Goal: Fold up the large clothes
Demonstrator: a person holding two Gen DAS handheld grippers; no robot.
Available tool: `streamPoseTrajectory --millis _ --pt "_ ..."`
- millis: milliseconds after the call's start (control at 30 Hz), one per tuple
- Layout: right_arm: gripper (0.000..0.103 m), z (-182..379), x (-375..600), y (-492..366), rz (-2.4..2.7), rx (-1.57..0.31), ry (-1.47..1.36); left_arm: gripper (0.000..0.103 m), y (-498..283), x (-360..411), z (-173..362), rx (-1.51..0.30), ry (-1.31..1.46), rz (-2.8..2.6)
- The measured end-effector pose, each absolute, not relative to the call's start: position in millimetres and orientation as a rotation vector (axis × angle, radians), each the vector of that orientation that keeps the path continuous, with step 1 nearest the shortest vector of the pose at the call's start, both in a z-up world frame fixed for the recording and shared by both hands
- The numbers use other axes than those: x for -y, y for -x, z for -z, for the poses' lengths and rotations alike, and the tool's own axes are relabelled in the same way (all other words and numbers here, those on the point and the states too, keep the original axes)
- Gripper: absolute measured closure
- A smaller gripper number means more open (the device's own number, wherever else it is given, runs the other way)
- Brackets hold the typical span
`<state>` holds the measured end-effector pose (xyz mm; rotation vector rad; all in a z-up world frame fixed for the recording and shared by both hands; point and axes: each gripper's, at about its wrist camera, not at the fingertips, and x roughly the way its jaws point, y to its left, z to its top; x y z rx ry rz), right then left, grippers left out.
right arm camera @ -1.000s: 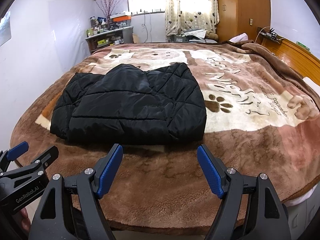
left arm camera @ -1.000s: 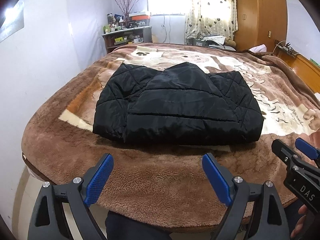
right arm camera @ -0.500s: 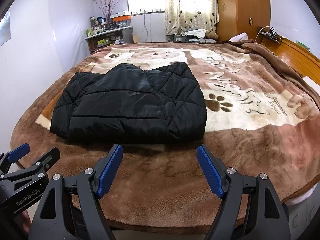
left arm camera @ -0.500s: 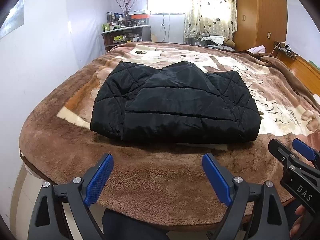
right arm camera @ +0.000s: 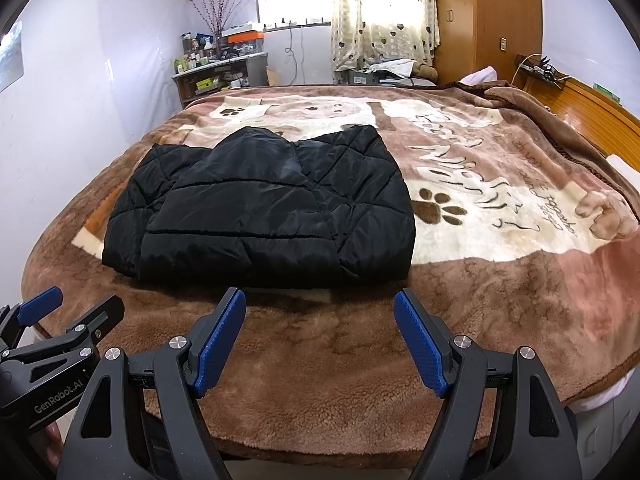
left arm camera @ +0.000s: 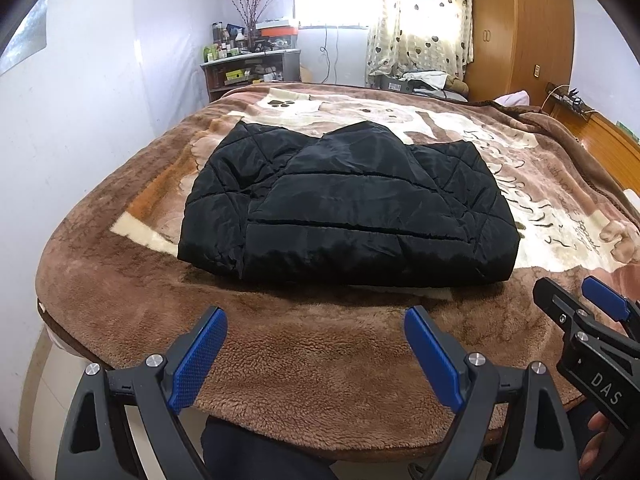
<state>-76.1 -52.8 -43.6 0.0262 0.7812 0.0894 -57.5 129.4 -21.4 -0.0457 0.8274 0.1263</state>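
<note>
Blue-padded jaws of the left gripper and right gripper are held spread, empty, over the bed edge. Ahead lies the folded black jacket, long axis crosswise, nearer the left gripper.

Brown blanket, cluttered shelf, curtain, wardrobe.

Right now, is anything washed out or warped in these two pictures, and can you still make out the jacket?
Left wrist view: the window is blown out white, and the bed edge bows from the fisheye lens. Right wrist view: the curtain glows with backlight, milder glare. In both, the black jacket is sharp but dark, its quilting faint.
</note>
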Motion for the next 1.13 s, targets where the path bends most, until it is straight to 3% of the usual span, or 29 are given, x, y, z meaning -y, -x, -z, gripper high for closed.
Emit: streamPoseTrajectory --millis 1133 --pt "0.026 48.0 56.6 76.3 -0.091 -0.789 -0.032 0.013 57.2 -129.5 25.9 -0.837 0.044 -0.133"
